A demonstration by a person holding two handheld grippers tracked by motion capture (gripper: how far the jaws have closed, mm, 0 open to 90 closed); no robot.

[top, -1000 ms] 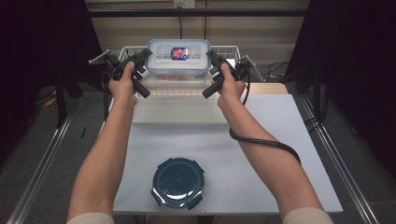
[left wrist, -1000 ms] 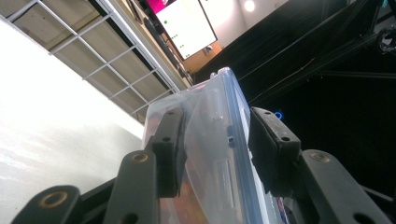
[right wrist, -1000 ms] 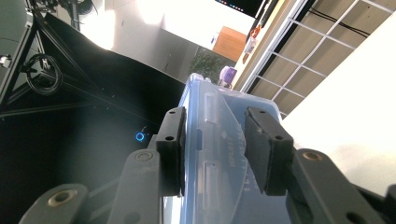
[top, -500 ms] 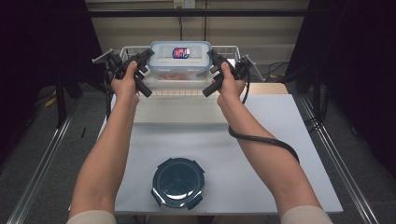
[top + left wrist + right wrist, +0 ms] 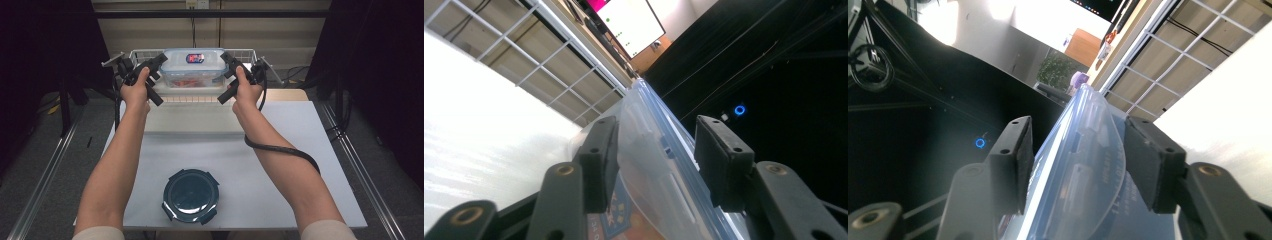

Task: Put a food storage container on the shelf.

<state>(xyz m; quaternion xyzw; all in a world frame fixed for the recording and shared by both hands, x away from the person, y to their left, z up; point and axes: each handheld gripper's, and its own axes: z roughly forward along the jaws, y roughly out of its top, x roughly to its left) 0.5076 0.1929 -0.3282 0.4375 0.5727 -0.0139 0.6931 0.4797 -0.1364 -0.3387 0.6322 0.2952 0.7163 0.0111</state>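
Note:
A clear plastic food box [image 5: 194,67] with a bluish lid and a red-and-blue label rests in the white wire basket [image 5: 145,52] at the table's far end. My left gripper [image 5: 160,61] is at the box's left end and my right gripper [image 5: 226,59] at its right end. In the left gripper view the lid's rim [image 5: 659,165] runs between the jaws of the left gripper [image 5: 651,155], with a gap at the right pad. In the right gripper view the rim [image 5: 1088,165] lies between the jaws of the right gripper [image 5: 1078,160], loose. Both pairs of jaws have just been opening.
A round dark teal lidded container [image 5: 191,195] sits near the front edge of the white table [image 5: 300,150]. A low white board [image 5: 195,117] lies in front of the basket. The right gripper's black cable [image 5: 285,150] loops over the table. Dark curtains flank both sides.
The box has sunk a little and now rests in the basket. Both grippers' jaws stand wider around its ends. The hands have kept their places.

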